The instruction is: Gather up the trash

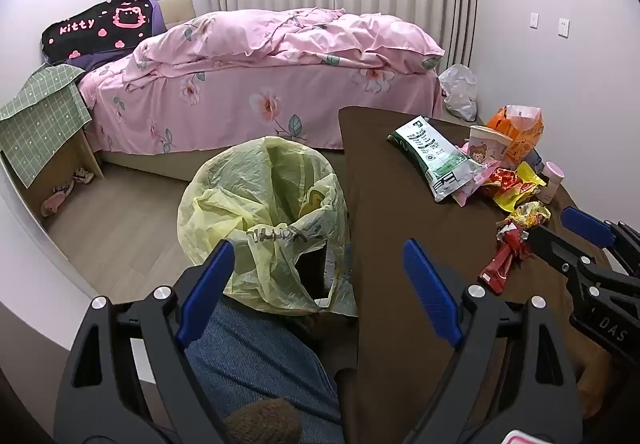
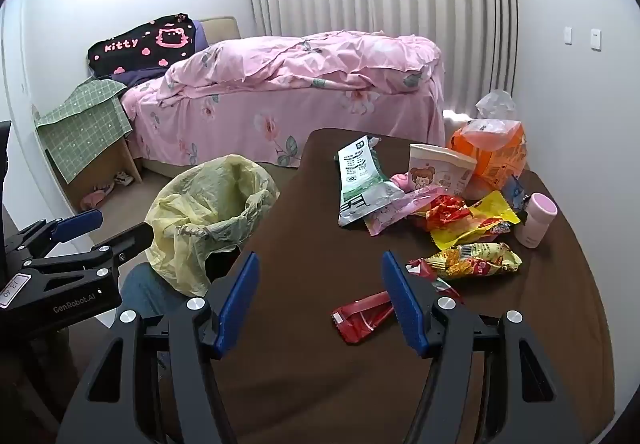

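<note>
A bin lined with a yellow bag [image 1: 260,212] [image 2: 208,204] stands on the floor at the left edge of the brown table [image 2: 304,228]. Snack litter lies on the table's right side: a red wrapper [image 2: 360,318] [image 1: 504,260], a yellow-red snack packet [image 2: 472,262], a yellow wrapper [image 2: 476,224], a green-white pouch [image 2: 360,176] [image 1: 432,160] and a paper cup [image 2: 436,172]. My left gripper [image 1: 320,276] [image 2: 108,230] hangs open just in front of the bin, holding nothing. My right gripper [image 2: 320,284] [image 1: 560,232] is open over the table, its right finger beside the red wrapper.
An orange bag [image 2: 492,152] and a pink bottle [image 2: 536,220] stand at the table's far right. Behind are a bed with pink bedding [image 2: 288,92], a small table under a green cloth [image 2: 84,124] and a white bag [image 1: 460,88] on the floor. A person's leg in jeans [image 1: 256,356] is below the bin.
</note>
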A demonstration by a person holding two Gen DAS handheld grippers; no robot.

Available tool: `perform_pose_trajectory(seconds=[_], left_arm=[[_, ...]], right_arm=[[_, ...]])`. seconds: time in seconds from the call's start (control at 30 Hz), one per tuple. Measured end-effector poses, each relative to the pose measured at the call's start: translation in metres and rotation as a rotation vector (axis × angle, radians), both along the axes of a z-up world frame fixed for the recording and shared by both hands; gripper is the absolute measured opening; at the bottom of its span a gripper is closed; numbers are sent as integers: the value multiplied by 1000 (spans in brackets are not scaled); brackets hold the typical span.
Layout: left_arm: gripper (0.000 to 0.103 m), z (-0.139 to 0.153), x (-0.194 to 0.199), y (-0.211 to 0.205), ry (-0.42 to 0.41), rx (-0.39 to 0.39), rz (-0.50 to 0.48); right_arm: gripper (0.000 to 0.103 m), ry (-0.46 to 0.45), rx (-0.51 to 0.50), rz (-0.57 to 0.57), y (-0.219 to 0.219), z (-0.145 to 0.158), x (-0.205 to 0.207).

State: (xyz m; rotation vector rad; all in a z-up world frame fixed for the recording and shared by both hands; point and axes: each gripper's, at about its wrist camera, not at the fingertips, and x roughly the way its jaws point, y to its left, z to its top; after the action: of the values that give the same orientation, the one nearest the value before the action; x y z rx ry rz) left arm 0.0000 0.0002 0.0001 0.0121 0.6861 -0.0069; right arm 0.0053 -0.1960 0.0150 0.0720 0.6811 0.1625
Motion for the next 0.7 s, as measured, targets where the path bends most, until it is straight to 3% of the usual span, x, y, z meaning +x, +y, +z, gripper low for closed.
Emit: perform_pose_trajectory(seconds=[0.7], left_arm=[[82, 12, -6, -5, -34, 27, 0]], right_arm=[[60, -23, 12, -10, 1, 2, 3]])
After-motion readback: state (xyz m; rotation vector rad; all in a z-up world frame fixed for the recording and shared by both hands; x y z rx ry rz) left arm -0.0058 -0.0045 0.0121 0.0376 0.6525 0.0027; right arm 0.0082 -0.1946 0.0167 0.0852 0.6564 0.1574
